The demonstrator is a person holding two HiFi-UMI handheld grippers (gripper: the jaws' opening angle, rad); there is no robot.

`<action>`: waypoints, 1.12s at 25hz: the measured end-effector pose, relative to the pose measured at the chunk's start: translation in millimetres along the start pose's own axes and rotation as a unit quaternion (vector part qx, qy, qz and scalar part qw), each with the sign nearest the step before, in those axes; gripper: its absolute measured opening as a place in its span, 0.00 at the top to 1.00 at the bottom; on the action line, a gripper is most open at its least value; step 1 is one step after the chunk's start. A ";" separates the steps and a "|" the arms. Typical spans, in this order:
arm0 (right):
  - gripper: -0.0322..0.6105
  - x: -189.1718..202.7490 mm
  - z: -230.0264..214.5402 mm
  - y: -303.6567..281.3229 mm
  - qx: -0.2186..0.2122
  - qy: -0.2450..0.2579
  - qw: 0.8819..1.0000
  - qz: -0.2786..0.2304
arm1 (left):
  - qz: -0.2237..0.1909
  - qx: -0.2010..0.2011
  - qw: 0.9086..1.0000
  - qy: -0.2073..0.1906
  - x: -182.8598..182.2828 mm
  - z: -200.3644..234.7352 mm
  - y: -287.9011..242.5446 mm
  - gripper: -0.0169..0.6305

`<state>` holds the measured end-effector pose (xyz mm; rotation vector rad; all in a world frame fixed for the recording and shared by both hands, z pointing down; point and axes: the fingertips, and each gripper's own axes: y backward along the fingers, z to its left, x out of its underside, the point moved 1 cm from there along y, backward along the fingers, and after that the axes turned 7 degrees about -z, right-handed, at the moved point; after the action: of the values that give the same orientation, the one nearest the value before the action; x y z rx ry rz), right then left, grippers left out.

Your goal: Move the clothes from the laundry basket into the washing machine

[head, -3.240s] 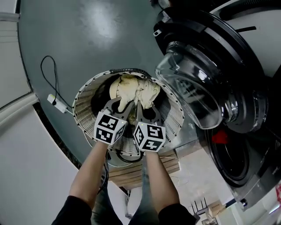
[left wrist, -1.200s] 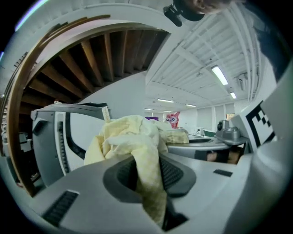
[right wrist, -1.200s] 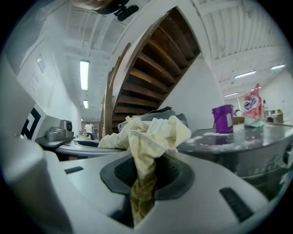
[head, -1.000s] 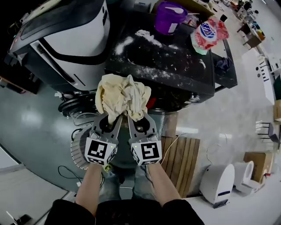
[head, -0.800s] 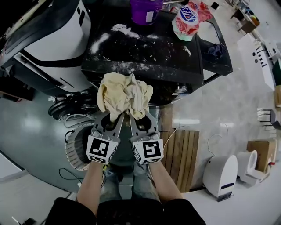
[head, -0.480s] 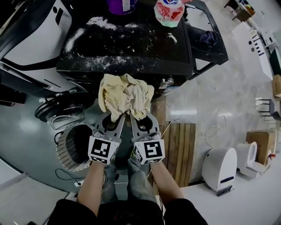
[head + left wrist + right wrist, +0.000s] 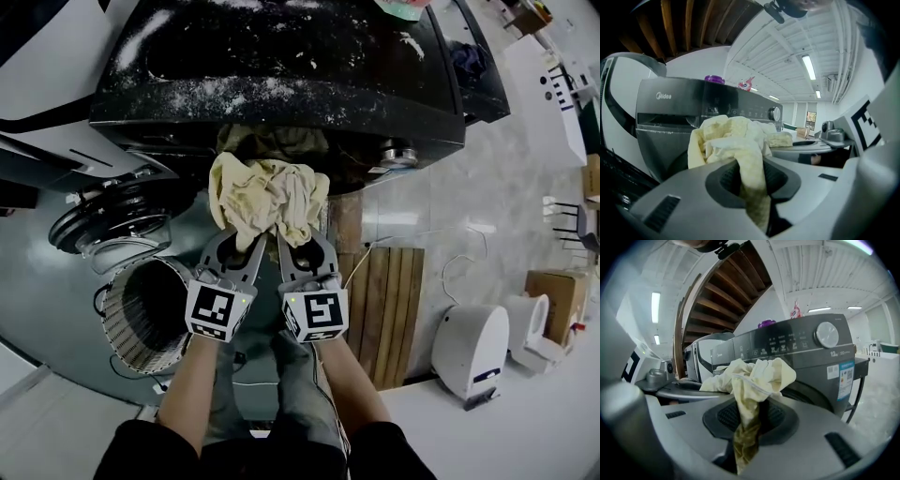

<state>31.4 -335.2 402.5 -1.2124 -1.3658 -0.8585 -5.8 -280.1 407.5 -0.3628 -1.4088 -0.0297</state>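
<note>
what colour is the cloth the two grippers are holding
Pale yellow, close to cream. The cloth shows best in the head view.

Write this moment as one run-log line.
left gripper: shut on yellow garment | right gripper: shut on yellow garment | yellow garment: bunched, before washing machine | laundry basket: lower left

We logged a floor in two finishes: glossy grey-green at left, pale tile at right. On the grey part stood the woven laundry basket, upright. A slatted wooden board lay flat beside the tile, with a white appliance near it. The washing machine had a dark top dusted with white powder.
</note>
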 end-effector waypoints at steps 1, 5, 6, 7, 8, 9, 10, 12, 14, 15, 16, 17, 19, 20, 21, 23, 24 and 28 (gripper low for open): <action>0.83 9.4 -1.0 -5.6 0.000 0.002 1.000 -0.001 | -0.004 0.001 1.000 -0.002 6.4 5.0 -4.3 0.85; 0.83 48.9 -12.5 -26.7 -0.001 0.002 1.000 -0.011 | -0.018 0.003 1.000 -0.023 38.8 20.6 -25.6 0.85; 0.83 57.9 -16.6 -31.5 -0.001 0.003 1.000 -0.014 | -0.024 0.001 0.999 -0.026 48.3 23.5 -31.5 0.85; 0.83 66.1 -21.1 -36.4 -0.001 0.004 1.000 -0.019 | -0.029 -0.001 0.999 -0.029 57.5 26.3 -37.8 0.85; 0.83 73.8 -26.1 -41.2 -0.001 0.005 1.000 -0.024 | -0.035 -0.003 0.999 -0.033 66.4 28.8 -44.5 0.85; 0.83 81.7 -31.4 -46.1 -0.001 0.007 1.000 -0.030 | -0.041 -0.005 0.998 -0.038 75.1 31.1 -51.6 0.85; 0.83 90.0 -36.9 -51.5 -0.001 0.011 0.999 -0.035 | -0.048 -0.006 0.998 -0.042 83.6 34.0 -59.2 0.85; 0.83 107.1 -47.4 -64.6 -0.004 0.021 0.999 -0.045 | -0.065 -0.009 0.997 -0.050 99.3 42.0 -75.2 0.85; 0.83 122.1 -57.2 -79.3 -0.007 0.031 0.998 -0.056 | -0.084 -0.013 0.995 -0.061 112.7 51.4 -91.0 0.85; 0.83 128.6 -61.9 -86.5 -0.008 0.035 0.997 -0.063 | -0.093 -0.014 0.993 -0.067 118.7 56.3 -98.7 0.85; 0.83 134.3 -66.5 -94.0 -0.009 0.041 0.997 -0.072 | -0.102 -0.015 0.992 -0.074 124.2 61.5 -106.7 0.85; 0.82 139.6 -71.1 -101.9 -0.010 0.047 0.996 -0.081 | -0.109 -0.016 0.991 -0.081 129.4 67.1 -115.0 0.85; 0.82 149.8 -80.3 -117.6 -0.012 0.052 0.994 -0.093 | -0.121 -0.020 0.988 -0.096 138.9 77.9 -131.4 0.85; 0.82 154.2 -84.6 -124.4 -0.013 0.053 0.994 -0.098 | -0.127 -0.021 0.987 -0.101 143.0 82.7 -138.8 0.85; 0.82 157.6 -88.6 -130.5 -0.013 0.055 0.993 -0.102 | -0.133 -0.020 0.985 -0.104 146.3 86.8 -145.5 0.85; 0.82 161.3 -95.5 -141.8 -0.016 0.062 0.992 -0.111 | -0.145 -0.019 0.983 -0.111 149.6 94.0 -157.3 0.85; 0.82 161.9 -98.7 -147.7 -0.019 0.065 0.991 -0.114 | -0.151 -0.019 0.982 -0.117 149.8 97.8 -162.9 0.85; 0.82 155.8 -110.3 -172.9 -0.028 0.070 0.988 -0.133 | -0.171 -0.024 0.974 -0.143 141.4 117.0 -184.9 0.85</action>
<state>-95.6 -448.1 596.1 -1.0040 -1.4147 -1.1539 -137.0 -396.4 600.2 -0.1625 -1.7466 -0.3043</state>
